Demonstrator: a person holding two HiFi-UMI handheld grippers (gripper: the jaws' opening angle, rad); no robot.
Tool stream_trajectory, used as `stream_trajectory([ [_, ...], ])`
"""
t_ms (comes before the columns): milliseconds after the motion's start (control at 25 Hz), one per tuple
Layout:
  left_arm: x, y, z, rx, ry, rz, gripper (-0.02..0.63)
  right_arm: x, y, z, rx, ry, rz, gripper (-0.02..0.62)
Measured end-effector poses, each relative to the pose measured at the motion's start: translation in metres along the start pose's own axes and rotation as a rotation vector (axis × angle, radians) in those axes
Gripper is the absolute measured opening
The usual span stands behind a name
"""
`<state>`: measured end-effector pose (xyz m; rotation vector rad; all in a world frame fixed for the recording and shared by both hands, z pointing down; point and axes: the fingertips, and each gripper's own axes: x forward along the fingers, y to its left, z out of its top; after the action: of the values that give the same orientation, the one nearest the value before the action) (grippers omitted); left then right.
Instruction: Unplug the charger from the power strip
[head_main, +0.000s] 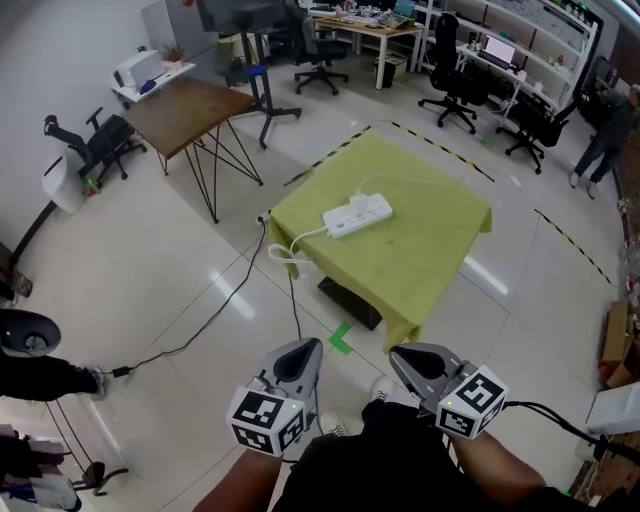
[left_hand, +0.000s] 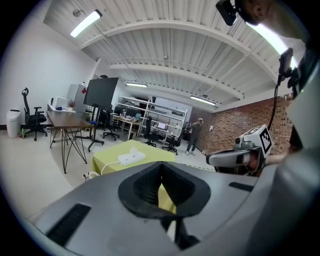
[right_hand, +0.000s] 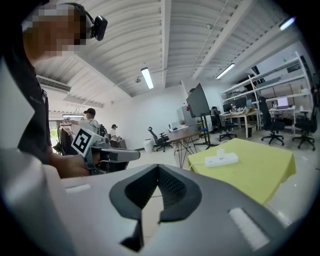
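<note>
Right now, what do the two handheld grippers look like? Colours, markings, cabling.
They match. The left gripper and right gripper have grey tapered shells, and each carries a white cube with black square markers. The jaw pads are black and ribbed. A black cable trails from the right one. The person wears dark clothing.

Charger (head_main: 362, 202) on power strip (head_main: 357, 214) too small to make out, support beneath green cloth (head_main: 420, 250) mostly hidden

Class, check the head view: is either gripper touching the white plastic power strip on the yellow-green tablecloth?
No: the left gripper and right gripper hang over the floor, well short of the white plastic power strip.
</note>
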<state>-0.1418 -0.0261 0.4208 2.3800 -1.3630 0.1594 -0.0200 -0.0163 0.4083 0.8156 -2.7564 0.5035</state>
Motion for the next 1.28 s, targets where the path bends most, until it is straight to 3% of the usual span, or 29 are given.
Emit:
stream_trajectory([
  [280, 0.013, 0.041, 0.014, -0.013, 0.011, 0.045, 0.006, 0.042, -0.036, 0.015, -0.012, 0.014, -0.002, 0.003],
  [520, 0.032, 0.079, 0.036, 0.005, -0.002, 0.131, 0.006, 0.099, -0.109, 0.025, -0.025, 0.034, -0.009, 0.003],
  [800, 0.088, 0.11, 0.056, -0.005, -0.008, 0.193, 0.006, 0.162, -0.212, 0.028, -0.051, 0.086, -0.085, 0.008],
  [960, 0.12, 0.119, 0.069, 0.001, -0.002, 0.219, 0.006, 0.198, -0.266, 0.019, -0.04, 0.135, -0.124, 0.059],
  [1280, 0.146, 0.146, 0.066, -0.023, 0.066, 0.302, 0.006, 0.281, -0.359, -0.01, -0.023, 0.232, -0.215, 0.242],
])
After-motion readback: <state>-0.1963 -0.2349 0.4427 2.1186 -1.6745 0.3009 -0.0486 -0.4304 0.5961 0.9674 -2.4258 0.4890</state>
